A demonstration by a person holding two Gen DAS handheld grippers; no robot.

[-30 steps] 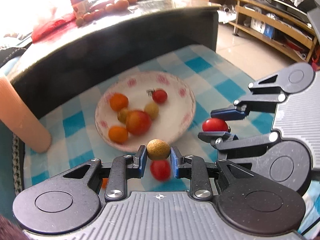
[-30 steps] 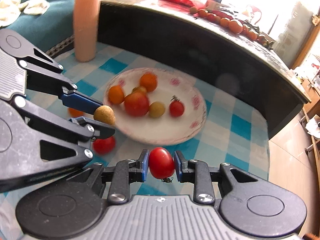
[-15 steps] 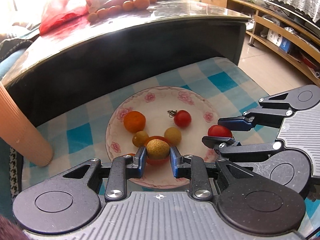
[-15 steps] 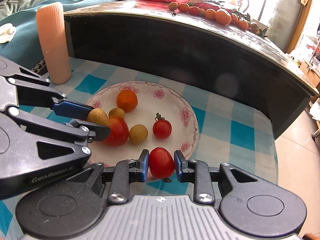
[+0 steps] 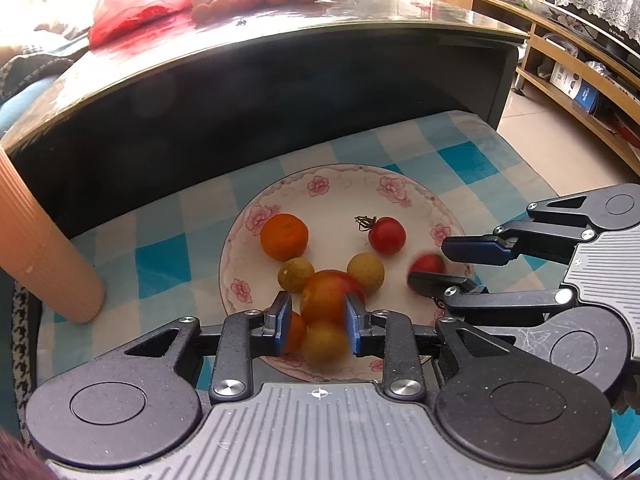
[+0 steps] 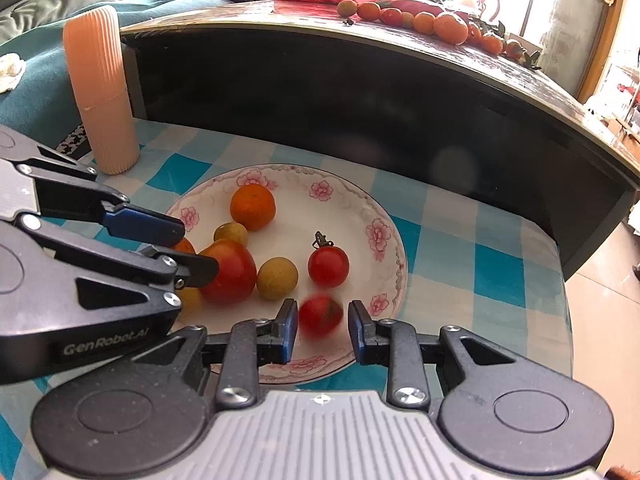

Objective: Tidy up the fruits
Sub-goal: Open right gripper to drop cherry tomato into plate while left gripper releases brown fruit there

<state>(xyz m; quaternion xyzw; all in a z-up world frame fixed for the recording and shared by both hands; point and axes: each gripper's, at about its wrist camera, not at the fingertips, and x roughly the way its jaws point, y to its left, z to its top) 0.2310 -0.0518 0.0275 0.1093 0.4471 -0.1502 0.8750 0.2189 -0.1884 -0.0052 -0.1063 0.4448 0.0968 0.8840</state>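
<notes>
Red and blurred, a cherry tomato lies between the right gripper's parted jaws with a gap on each side, so it looks released rather than held; it appears to sit on the near rim area of the floral plate. The left gripper likewise has its jaws apart, and a blurred yellowish longan sits just below and between them, free of both pads, close to the plate's near edge.

Ahead of the left jaws, inside the plate, lie a large red-orange tomato, two more longans, a mandarin, a stemmed cherry tomato and a second small orange fruit partly hidden behind the left pad. Both released fruits are roundish with no useful long axis. Judging by this, both drops are done, and the next move is probably to draw both grippers back from the plate; either fruit might still roll.
</notes>
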